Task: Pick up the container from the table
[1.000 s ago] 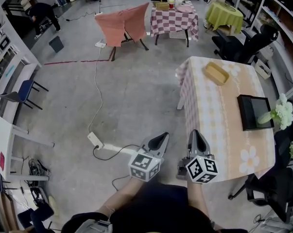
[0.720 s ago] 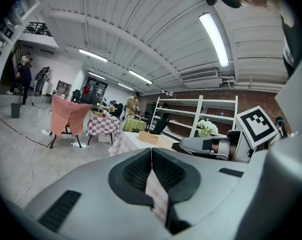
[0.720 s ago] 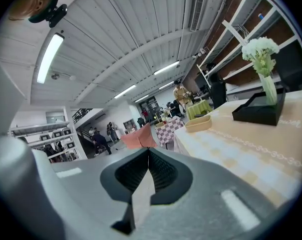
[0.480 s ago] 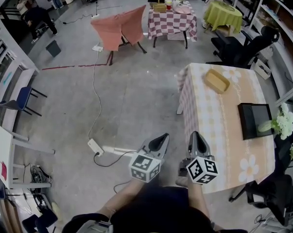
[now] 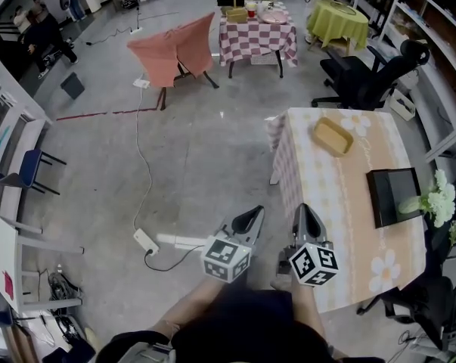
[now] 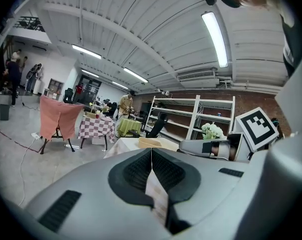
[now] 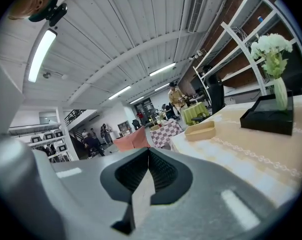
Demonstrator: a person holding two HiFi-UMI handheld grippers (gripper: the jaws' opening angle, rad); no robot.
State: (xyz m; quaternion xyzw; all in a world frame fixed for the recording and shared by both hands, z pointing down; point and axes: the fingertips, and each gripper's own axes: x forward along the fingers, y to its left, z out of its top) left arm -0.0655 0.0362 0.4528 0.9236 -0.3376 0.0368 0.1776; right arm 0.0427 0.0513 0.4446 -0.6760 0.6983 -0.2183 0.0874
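Note:
The container is a shallow yellow tray lying at the far end of a table under a peach checked cloth, at the right of the head view. Both grippers are held side by side off the table's near left corner, well short of the container. My left gripper is over the floor, its jaws shut with nothing in them. My right gripper is at the table's near edge, also shut and empty. The container shows beyond the left gripper, and the container shows to the right ahead of the right gripper.
A black tray with a vase of white flowers sits at the table's right edge. Black office chairs stand behind the table. A power strip and cable lie on the floor to the left. A pink-draped chair and a checked table stand far back.
The whole scene has slid down the head view as the person walked towards the table. The container now lies nearer. Both grippers keep their place in the view and stay shut.

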